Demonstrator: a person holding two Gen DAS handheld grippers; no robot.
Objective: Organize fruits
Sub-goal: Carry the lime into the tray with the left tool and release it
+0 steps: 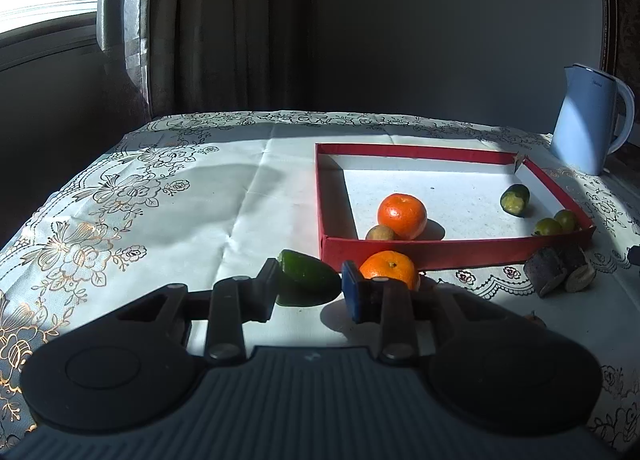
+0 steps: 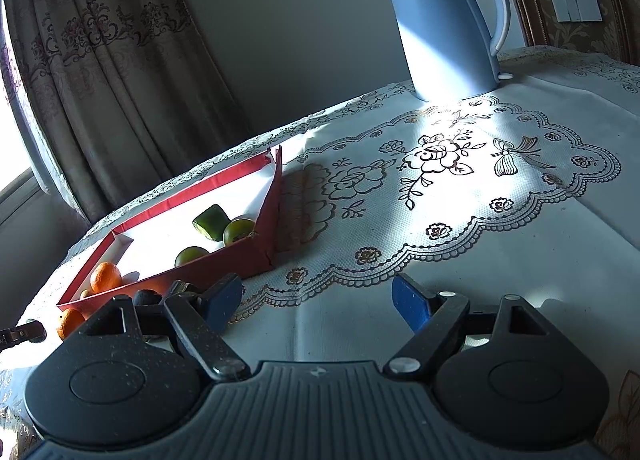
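Left gripper (image 1: 310,292) jaws wide around the green fruit (image 1: 306,278): centre, close gently, lift over the red tray (image 1: 440,250) wall; right gripper (image 2: 318,306) jaws wide, empty.

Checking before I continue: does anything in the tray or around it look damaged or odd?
Yes. The red tray's far right corner is split open, with another tear at its near right corner. One green fruit inside looks cut or bitten, its pale flesh exposed.
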